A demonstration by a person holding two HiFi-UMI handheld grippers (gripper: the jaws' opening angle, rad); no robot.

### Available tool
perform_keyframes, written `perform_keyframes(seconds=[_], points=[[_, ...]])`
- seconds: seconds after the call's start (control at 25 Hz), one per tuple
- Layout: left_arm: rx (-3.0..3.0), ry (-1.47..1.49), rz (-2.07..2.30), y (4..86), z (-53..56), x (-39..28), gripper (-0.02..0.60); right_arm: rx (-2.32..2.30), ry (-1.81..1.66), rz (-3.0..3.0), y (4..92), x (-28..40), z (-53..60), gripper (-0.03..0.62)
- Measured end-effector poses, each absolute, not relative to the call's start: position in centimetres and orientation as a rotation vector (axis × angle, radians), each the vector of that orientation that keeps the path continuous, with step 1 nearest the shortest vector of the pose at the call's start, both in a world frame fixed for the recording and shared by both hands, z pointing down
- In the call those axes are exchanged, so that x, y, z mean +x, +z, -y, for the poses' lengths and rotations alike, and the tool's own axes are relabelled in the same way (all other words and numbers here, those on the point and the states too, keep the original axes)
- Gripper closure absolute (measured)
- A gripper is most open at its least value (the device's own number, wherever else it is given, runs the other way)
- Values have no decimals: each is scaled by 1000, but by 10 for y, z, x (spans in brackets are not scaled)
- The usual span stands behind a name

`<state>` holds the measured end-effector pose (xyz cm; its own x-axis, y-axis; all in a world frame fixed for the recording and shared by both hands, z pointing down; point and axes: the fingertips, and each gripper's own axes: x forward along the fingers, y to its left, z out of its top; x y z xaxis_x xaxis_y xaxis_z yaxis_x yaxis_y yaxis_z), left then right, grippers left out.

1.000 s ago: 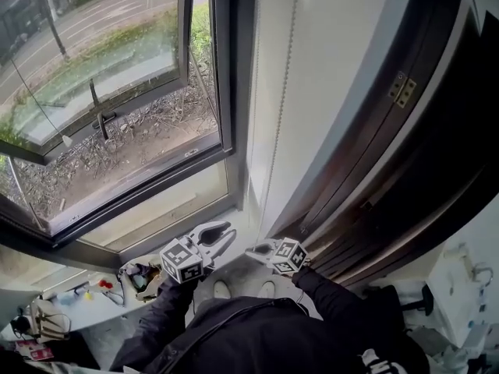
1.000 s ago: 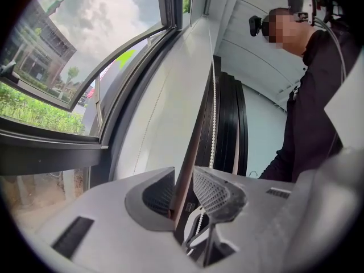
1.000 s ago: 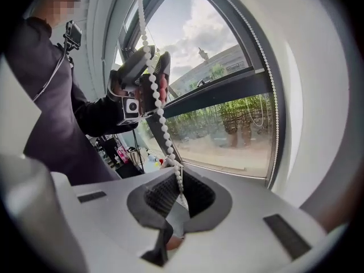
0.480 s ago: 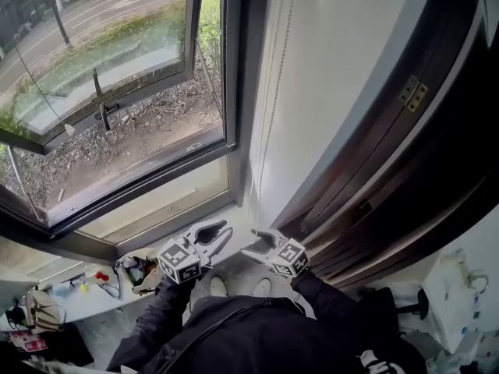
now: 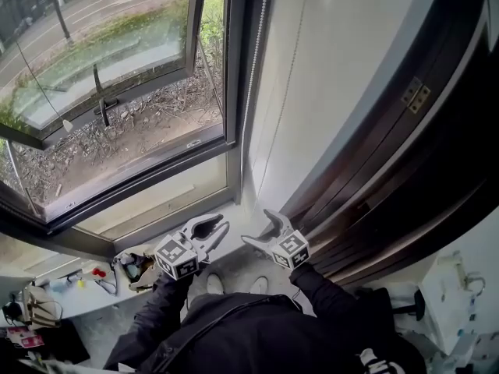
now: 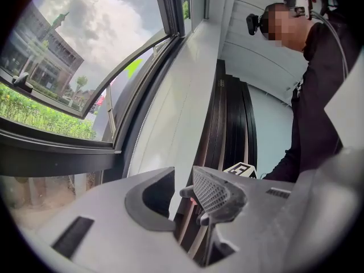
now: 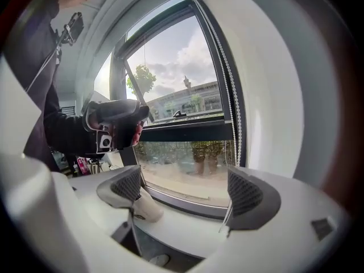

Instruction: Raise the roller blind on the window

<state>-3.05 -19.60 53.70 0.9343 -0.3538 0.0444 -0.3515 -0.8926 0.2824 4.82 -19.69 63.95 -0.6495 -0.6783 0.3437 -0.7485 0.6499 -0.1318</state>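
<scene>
Views each add something here. The head view is the only one with both tools together. The left gripper [image 5: 221, 224] and right gripper [image 5: 258, 227] sit side by side, low by the bottom corner of the dark window frame [image 5: 234, 92]. They're just above the person's shoes [image 5: 214, 285], with dark wooden panels [image 5: 390, 178] off to the right.

The right gripper view is where the blind's bead chain [image 7: 233, 107] actually reads as beads. It hangs down the right edge of the frame, next to the white wall, and drops toward the sill [image 7: 187, 223]. That view also catches the left hand [image 7: 129, 134] wrapped round the other tool. I can't pick out the blind's cloth in any view, only the chain.

The left gripper view looks the other way: the panels, the person's dark top, and the right tool's marker cube [image 6: 242, 169] peeking over a pad.

Fingers: the right jaws have just been opening and now stand wide. The chain runs down right at the inner edge of the right-hand pad, and neither pad presses on it. The left jaws are a narrow gap apart with nothing in it.

Pose: both arms reach forward in black sleeves [image 5: 168, 310]. The left tool is held about level, and the right one tips a little down at the sill.
</scene>
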Motion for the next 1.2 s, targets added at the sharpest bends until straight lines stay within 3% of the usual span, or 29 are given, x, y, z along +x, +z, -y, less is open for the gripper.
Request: perform_keyframes(seconds=[0.32,0.8,1.0,1.04,1.08,1.16,1.2], points=[[2804,-15,518,534,199,-32,489,1208,403,2669,618,49,202,117],[2892,-34,564,476,195,-29,491,1155,244,2971,487,33,208,121],[2885,-80,574,452,193,-30,543,1030,236,3061,443,23,197,130],[2890,-83,583,448,193,-31,559,991,224,3081,435,21,192,150],[2893,-83,591,445,193,-32,575,941,212,3107,427,19,186,213],[2894,-84,588,440,190,-32,575,843,196,3179,411,17,174,469],[2896,-84,582,439,189,-32,575,819,191,3210,404,17,170,547]])
